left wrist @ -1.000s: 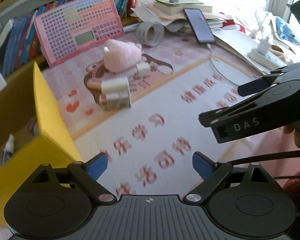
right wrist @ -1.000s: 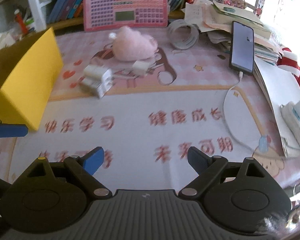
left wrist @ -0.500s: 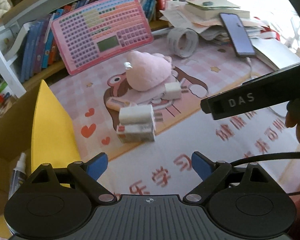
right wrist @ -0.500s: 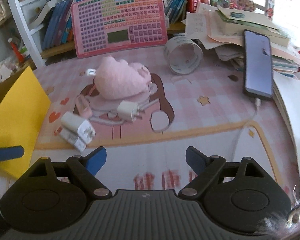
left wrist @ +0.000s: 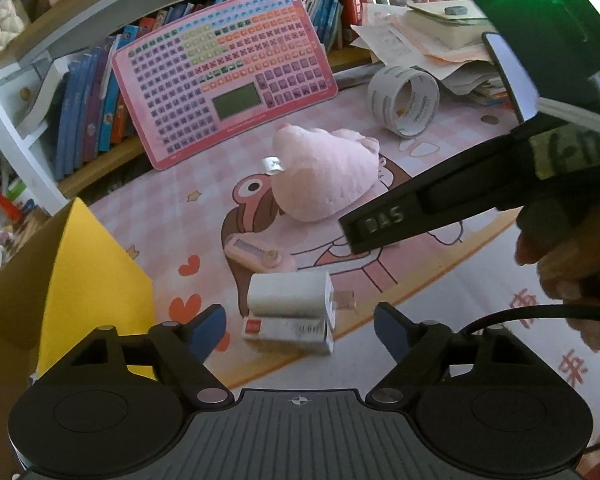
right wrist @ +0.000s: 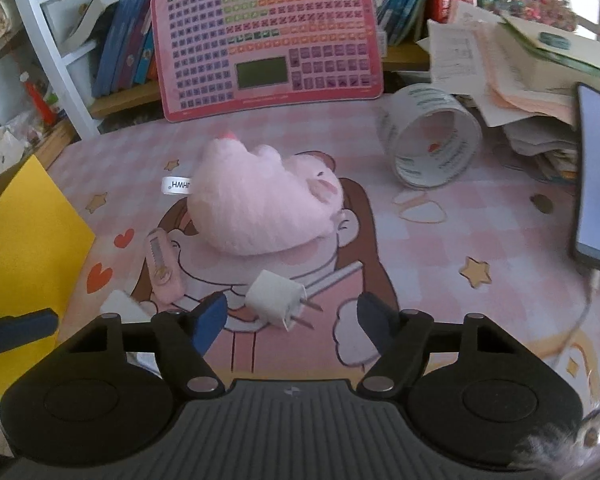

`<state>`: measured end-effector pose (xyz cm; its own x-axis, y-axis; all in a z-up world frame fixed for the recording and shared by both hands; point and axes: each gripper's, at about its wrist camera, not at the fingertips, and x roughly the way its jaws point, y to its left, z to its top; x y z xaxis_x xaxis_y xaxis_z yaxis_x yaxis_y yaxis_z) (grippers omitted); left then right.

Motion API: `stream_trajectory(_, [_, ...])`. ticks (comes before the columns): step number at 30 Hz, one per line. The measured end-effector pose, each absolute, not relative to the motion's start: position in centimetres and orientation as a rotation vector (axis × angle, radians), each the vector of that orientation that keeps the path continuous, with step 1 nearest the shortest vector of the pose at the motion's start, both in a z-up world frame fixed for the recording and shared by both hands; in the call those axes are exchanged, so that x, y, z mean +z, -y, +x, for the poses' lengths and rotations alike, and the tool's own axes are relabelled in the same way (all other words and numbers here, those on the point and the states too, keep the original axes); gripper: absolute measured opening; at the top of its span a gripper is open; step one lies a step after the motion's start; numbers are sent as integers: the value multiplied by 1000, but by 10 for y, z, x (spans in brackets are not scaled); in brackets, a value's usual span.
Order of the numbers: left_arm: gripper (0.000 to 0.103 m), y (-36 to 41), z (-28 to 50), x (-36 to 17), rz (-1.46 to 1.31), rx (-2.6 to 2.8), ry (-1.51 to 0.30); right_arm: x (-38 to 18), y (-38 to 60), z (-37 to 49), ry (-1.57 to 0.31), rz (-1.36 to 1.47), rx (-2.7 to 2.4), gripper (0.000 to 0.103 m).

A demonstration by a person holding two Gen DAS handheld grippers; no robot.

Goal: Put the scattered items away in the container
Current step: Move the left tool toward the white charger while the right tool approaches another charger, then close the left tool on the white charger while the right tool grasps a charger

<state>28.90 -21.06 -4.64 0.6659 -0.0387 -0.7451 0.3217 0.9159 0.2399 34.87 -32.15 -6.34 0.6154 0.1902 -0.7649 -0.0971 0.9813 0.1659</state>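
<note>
Wht charger (right wrist: 276, 295) btwn spread jaws

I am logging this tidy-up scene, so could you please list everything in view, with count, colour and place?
plush toy: 1, pink, mat centre
small charger: 1, white, between right fingers
large charger: 1, white, on small box
small box: 1, white, before left gripper
comb: 1, pink, left of plush toy
tape roll: 1, whitish, behind
keyboard toy: 1, pink, leaning on shelf
phone: 1, dark, right
box: 1, yellow, left
left gripper: open
right gripper: open
</note>
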Motion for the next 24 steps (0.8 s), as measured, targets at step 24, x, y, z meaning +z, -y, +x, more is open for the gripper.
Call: stream_trajectory(24, [68, 210, 324, -63, 288, -185, -881, -76, 354, 333, -958, 79, 178, 45])
